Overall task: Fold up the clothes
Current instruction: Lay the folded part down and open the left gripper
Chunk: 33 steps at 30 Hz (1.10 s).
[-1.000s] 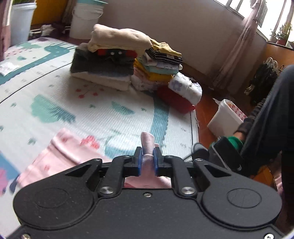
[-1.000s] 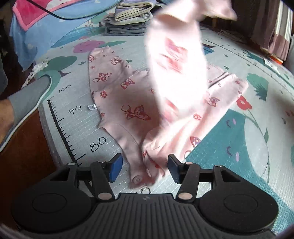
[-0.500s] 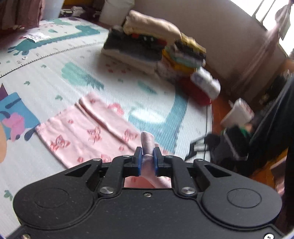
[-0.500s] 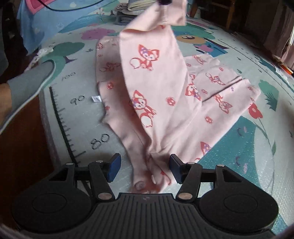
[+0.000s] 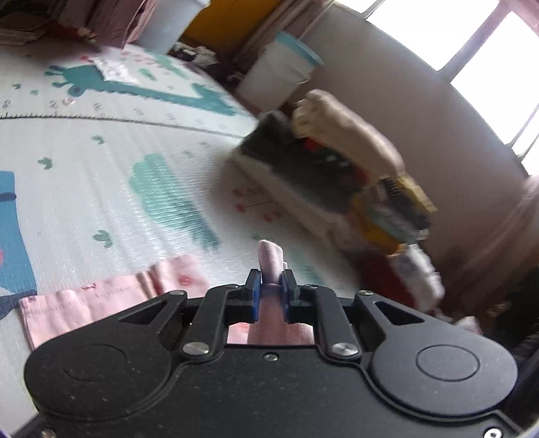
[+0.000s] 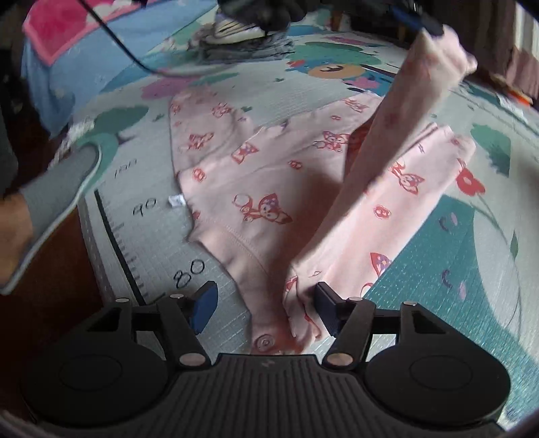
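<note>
1. Where the pink garment [image 6: 256, 188] lies spread on the play mat [image 6: 471, 269], a soft knit fabric is seen, printed with small red fox-like figures and finished with stitched hems; 1 round snap button sits at its near end.
2. A long strip of the same cloth, likely a sleeve or a leg [image 6: 397, 141], is lifted off the mat and stretched upward to the far right of the right wrist view, where it is pinched at its tip by the left gripper [image 6: 426, 28].
3. In the left wrist view, the left gripper [image 5: 271, 291] is seen pressed together on a narrow fold of pink cloth [image 5: 269, 257], which stands up between the blue pads [image 5: 253, 296]; more of the garment lies flat on the mat to the lower left.
4. The right gripper [image 6: 264, 303] is held low over the near end of the garment with its fingers spread wide; whether the right pad touches the cloth cannot be told.
5. The mat is foam-like, with a fine grid texture, teal and blue cartoon shapes, and a printed ruler marked 80, 90 and 100 [image 6: 188, 269].
6. A stack of folded clothes [image 5: 337, 175], blurred, is set on the far part of the mat, near a white bucket [image 5: 279, 77].
7. A foot in a grey slipper [image 6: 57, 198] is seen at the mat's left edge.
</note>
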Tool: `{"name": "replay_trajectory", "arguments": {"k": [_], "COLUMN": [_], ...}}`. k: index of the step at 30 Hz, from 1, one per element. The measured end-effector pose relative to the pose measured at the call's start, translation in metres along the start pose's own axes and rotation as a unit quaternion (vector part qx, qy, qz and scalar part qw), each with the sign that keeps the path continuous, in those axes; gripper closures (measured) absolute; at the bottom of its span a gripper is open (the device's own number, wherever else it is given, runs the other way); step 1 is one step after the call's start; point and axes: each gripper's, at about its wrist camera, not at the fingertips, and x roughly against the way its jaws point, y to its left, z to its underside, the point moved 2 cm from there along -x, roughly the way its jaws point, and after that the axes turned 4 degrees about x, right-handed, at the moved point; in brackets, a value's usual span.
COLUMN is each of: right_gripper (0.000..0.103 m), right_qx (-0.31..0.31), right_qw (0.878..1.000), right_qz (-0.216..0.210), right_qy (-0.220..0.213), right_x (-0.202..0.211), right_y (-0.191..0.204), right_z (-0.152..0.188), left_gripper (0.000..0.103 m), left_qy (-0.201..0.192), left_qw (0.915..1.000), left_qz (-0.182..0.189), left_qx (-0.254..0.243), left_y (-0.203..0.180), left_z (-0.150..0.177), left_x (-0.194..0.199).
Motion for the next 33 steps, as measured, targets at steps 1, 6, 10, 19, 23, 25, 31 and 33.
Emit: {"name": "replay_trajectory", "arguments": {"k": [1,6,10,19,23,25,31,33], "right_gripper": [0.039,0.039,0.039,0.064,0.074,0.076,0.047,0.047], "right_qx": [-0.005,-0.024,-0.035,-0.037,-0.090,-0.115,-0.148,-0.155], "right_qw": [1.000,1.000,0.999,0.999,0.995,0.993,0.987,0.986], "right_qz": [-0.002,-0.011,-0.011,0.017,-0.008,-0.014,-0.028,-0.034], "right_qy": [-0.003,-0.015,-0.017,-0.026,-0.032,-0.033,-0.052,-0.054], "right_x": [0.001,0.005,0.006,0.001,0.001,0.001,0.007,0.004], "right_y": [-0.002,-0.006,-0.009,-0.015,-0.026,-0.032,-0.037,-0.039], "right_z": [0.001,0.004,0.007,-0.001,0.005,0.007,0.002,-0.002], "left_gripper": [0.092,0.092,0.092,0.092,0.092,0.092,0.081,0.081], "left_qy": [-0.001,0.027,0.079,0.053,0.010,0.044,0.064,0.072], "left_qw": [0.9999,0.9992,0.9902,0.9960,0.9980,0.9950,0.9920,0.9914], "left_qz": [-0.010,-0.028,-0.079,-0.067,-0.055,-0.090,-0.106,-0.108], "left_qx": [0.002,-0.010,-0.084,-0.024,0.031,-0.008,0.024,0.021], "left_y": [0.005,0.013,0.013,0.027,0.037,0.037,0.051,0.051], "left_z": [0.001,0.009,0.018,0.017,0.011,0.017,0.029,0.031], "left_x": [-0.009,-0.041,-0.064,-0.047,-0.034,-0.044,-0.041,-0.039]}}
